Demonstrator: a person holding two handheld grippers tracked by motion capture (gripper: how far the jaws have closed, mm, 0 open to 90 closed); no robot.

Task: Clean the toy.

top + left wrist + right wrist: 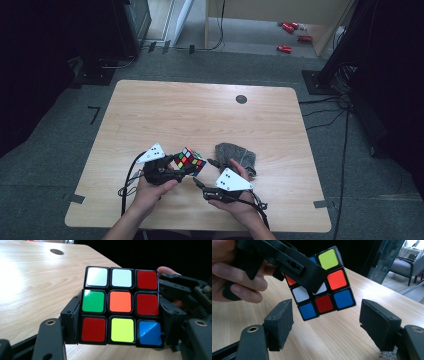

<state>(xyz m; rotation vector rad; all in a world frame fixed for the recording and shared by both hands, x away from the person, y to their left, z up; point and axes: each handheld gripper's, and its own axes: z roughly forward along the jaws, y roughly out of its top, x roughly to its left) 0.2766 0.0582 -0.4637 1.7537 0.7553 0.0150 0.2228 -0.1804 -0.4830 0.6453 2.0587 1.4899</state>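
The person's left gripper [176,169] has its two black fingers [71,322] clamped on a multicoloured three-by-three puzzle cube with black edges [190,161], one pad against each of two opposite sides. The cube hangs lifted off the pale wood-grain worktop [200,115], over its near middle, tilted so that one corner points down. In the left gripper view the face turned to the camera reads white, white, red along the top row, green, orange, red across the middle, and red, yellow, blue along the bottom. The left hand [150,192] wraps the gripper's body from below, and a grey three-cornered plate [152,152] sits on top of it.

The right gripper [197,183] sits just beside the cube, on the side nearer the person, with its fingers [279,323] spread apart and gripping nothing. In the right gripper view the cube floats between and beyond the two pads, clear of both; the left gripper's finger crosses its upper left part. The right hand [235,202] holds this gripper low over the worktop's near edge.

A crumpled grey cloth [236,155] lies on the worktop just behind the right gripper, apart from the cube. A small dark round disc [241,99] is set in the worktop near its far edge. Several red objects [292,36] lie on the floor beyond the worktop, too small to identify.
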